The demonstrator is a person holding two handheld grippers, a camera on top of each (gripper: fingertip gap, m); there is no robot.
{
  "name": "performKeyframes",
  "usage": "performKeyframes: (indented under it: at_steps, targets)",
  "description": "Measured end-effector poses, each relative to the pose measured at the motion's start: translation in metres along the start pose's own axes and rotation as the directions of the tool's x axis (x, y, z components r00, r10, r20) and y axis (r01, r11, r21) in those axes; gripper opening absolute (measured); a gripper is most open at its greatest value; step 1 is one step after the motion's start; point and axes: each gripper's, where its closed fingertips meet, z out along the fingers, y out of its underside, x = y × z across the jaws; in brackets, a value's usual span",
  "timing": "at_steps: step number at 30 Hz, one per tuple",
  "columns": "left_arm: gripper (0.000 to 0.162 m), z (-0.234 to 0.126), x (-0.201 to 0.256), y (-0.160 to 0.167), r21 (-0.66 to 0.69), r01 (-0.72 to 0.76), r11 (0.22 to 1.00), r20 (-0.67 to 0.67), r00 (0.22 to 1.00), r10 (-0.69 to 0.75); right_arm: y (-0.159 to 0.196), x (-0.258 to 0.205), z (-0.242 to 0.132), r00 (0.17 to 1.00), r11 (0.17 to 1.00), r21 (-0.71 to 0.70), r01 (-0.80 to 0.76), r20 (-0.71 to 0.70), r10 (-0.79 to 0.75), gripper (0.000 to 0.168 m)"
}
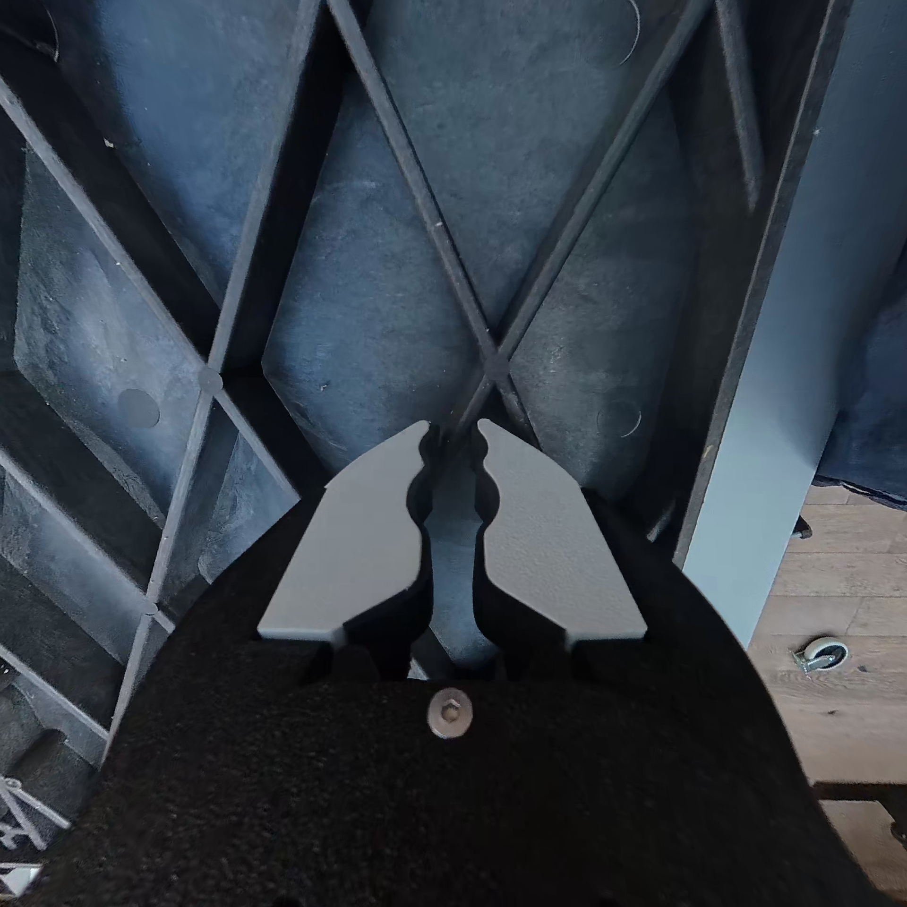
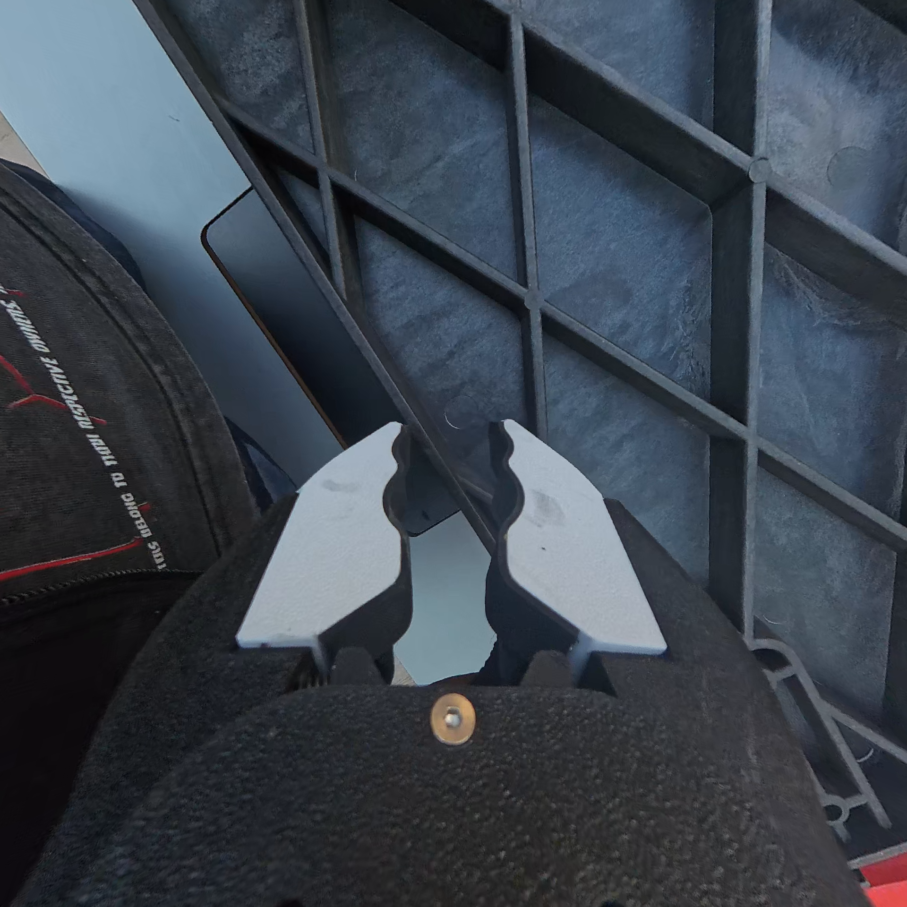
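Both grippers face the underside of a black moulded plastic panel (image 1: 373, 304) with crossing ribs. My left gripper (image 1: 452, 432) has its jaws a narrow gap apart and holds nothing I can see. A diagonal rib (image 1: 549, 275) runs down towards its tips. My right gripper (image 2: 451, 429) is open wider and empty. It sits at the panel (image 2: 623, 275) where the panel's edge rim (image 2: 343, 314) crosses diagonally behind the gap between its fingers. I cannot tell whether either gripper touches the panel.
A pale blue-grey flat surface (image 2: 98, 98) lies beside the panel's rim, and it also shows in the left wrist view (image 1: 805, 343). Dark clothing with print (image 2: 83, 392) is at the left. A wooden floor (image 1: 834, 589) with a caster wheel (image 1: 822, 655) is at lower right.
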Motion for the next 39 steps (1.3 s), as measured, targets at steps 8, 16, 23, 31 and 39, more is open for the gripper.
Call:
performKeyframes:
  at_steps: [8,16,23,31,39]
  targets:
    - [0.014,-0.007,0.001,-0.003,0.067,0.112,0.992,0.045,0.992,-0.115,-0.012,0.001,-0.001,1.0,1.0,0.013,0.027,-0.001,-0.027,0.032]
    - [0.018,-0.075,-0.018,0.004,0.505,0.437,0.744,0.123,0.817,-0.564,-0.002,-0.002,0.0,0.999,1.0,0.008,0.028,0.021,-0.028,0.032]
    - [0.017,-0.112,-0.004,0.078,0.677,0.616,0.402,0.056,0.502,-0.863,-0.018,-0.014,0.005,0.992,0.994,0.051,0.096,0.082,-0.1,0.032]
    - [0.016,-0.085,0.069,0.154,0.667,0.738,0.105,-0.005,0.146,-0.989,-0.031,-0.031,0.013,0.967,0.974,0.082,0.212,0.129,-0.222,0.032]
    - [0.016,-0.029,0.154,0.142,0.532,0.847,0.019,-0.034,0.044,-0.998,-0.027,-0.041,0.012,0.932,0.949,0.095,0.302,0.179,-0.314,0.031]
